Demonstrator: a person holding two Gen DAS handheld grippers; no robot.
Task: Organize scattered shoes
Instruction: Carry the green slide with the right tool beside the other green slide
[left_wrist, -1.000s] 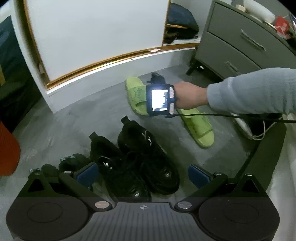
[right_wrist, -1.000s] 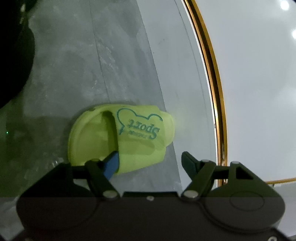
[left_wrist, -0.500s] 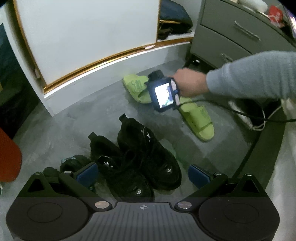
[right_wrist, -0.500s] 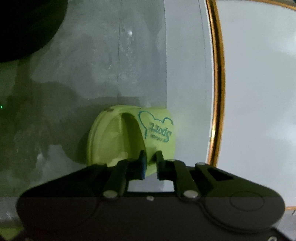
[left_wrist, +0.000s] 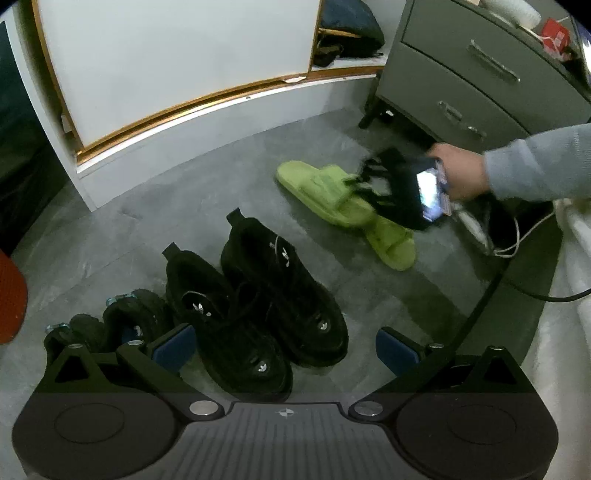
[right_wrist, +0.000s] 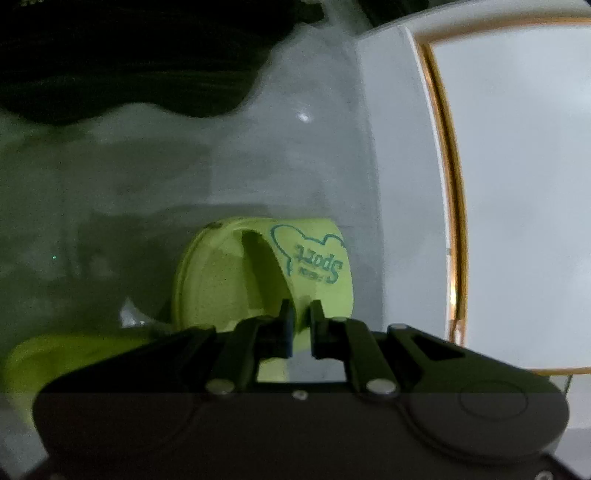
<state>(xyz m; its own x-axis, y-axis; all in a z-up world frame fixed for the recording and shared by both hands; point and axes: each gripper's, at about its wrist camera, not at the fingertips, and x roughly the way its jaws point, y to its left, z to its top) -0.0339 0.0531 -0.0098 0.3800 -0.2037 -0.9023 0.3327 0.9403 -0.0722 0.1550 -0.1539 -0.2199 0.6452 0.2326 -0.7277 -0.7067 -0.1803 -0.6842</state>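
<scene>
My right gripper (right_wrist: 300, 314) is shut on the strap of a lime green slide sandal (right_wrist: 258, 280) printed "Sport" and holds it off the grey floor. In the left wrist view that right gripper (left_wrist: 354, 182) carries the sandal (left_wrist: 317, 184) above the second green sandal (left_wrist: 393, 243), which lies flat on the floor. Two black sneakers (left_wrist: 258, 302) stand side by side just ahead of my left gripper (left_wrist: 284, 345), which is open with nothing between its blue pads. A smaller pair of black shoes (left_wrist: 110, 321) sits beside its left finger.
A white cabinet door with gold trim (left_wrist: 177, 62) stands at the back, a grey drawer chest (left_wrist: 480, 77) at the right. A white cable (left_wrist: 524, 236) and a black cable trail on the floor at the right. An orange object (left_wrist: 11, 295) sits at the left edge.
The right gripper closed on the sandal's strap, then lifted it and carried it right, over the other green sandal. The left gripper stayed open over the black sneakers.
</scene>
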